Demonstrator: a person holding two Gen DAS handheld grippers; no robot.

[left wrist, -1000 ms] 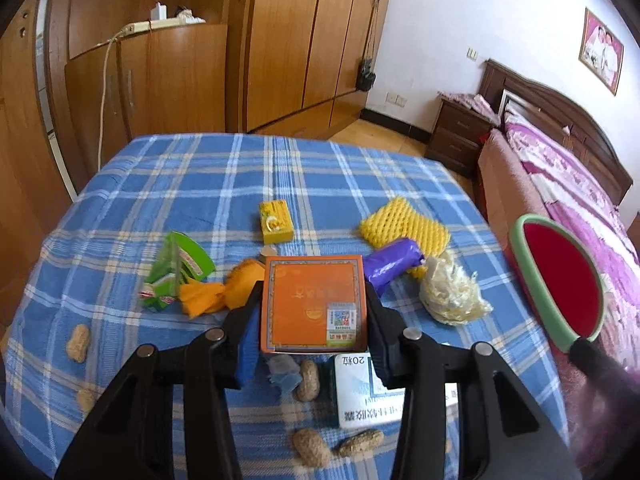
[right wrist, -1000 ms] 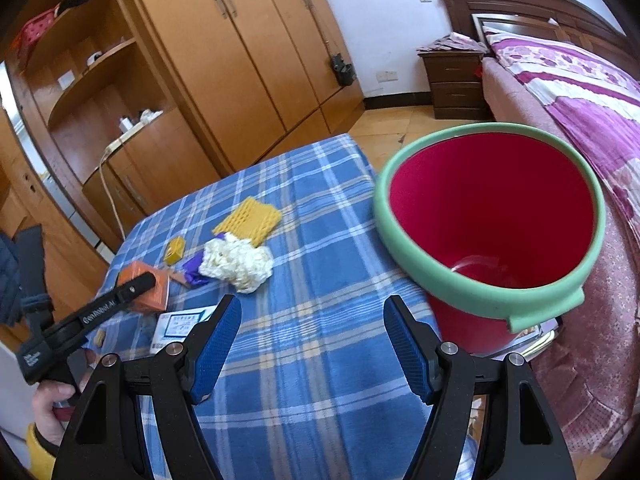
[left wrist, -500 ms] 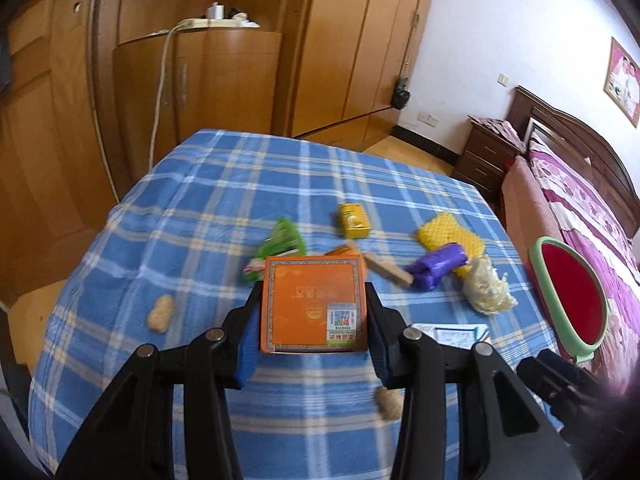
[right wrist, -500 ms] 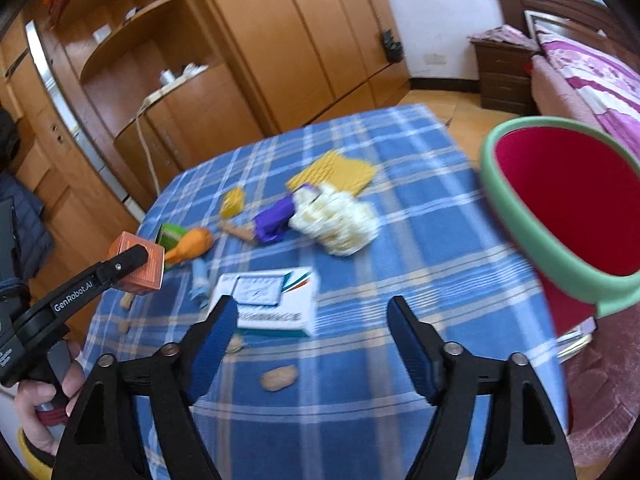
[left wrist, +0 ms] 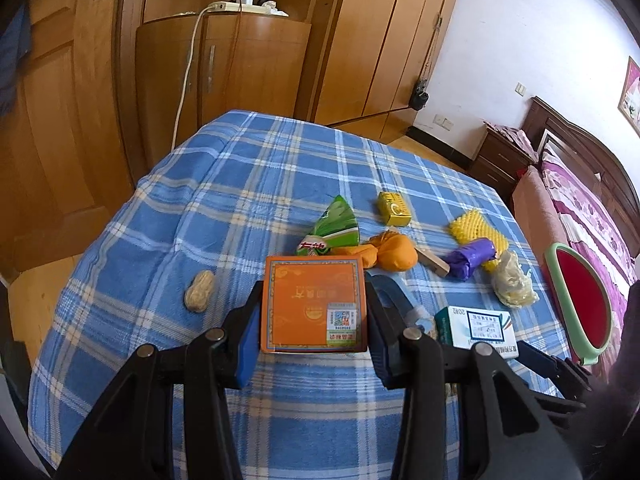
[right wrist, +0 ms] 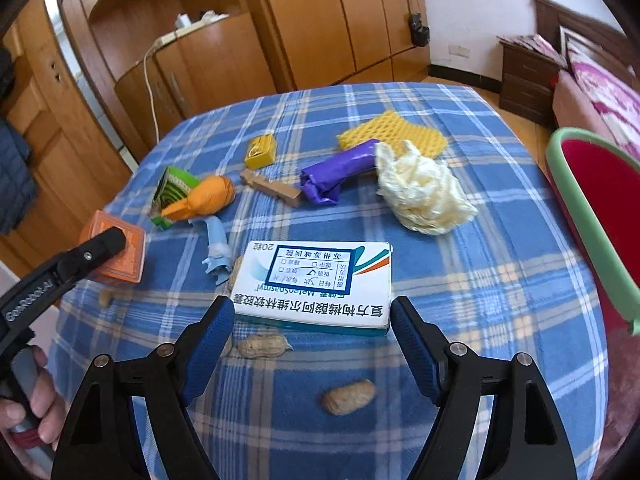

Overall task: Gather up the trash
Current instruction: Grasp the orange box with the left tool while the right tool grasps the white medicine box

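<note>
Trash scattered over blue plaid tablecloth (right wrist: pixel 500 280): white and green cardboard medicine box (right wrist: pixel 316 284), crumpled cream plastic bag (right wrist: pixel 420 196), purple wrapper roll (right wrist: pixel 340 172), yellow foam net (right wrist: pixel 394 136), small yellow carton (right wrist: pixel 262 151), orange paper wad (right wrist: pixel 208 198), green snack packet (right wrist: pixel 170 196), peanut shells (right wrist: pixel 348 396). Flat orange cardboard box (left wrist: pixel 314 304) clamped between left gripper (left wrist: pixel 314 320) pads, held above cloth. Right gripper (right wrist: pixel 312 340) jaws spread wide, empty, poised just before medicine box. Red bin with green rim (right wrist: pixel 592 216) beside table's right edge.

woven checked tablecloth (left wrist: pixel 280 184), glossy cardboard box (left wrist: pixel 314 308)
</note>
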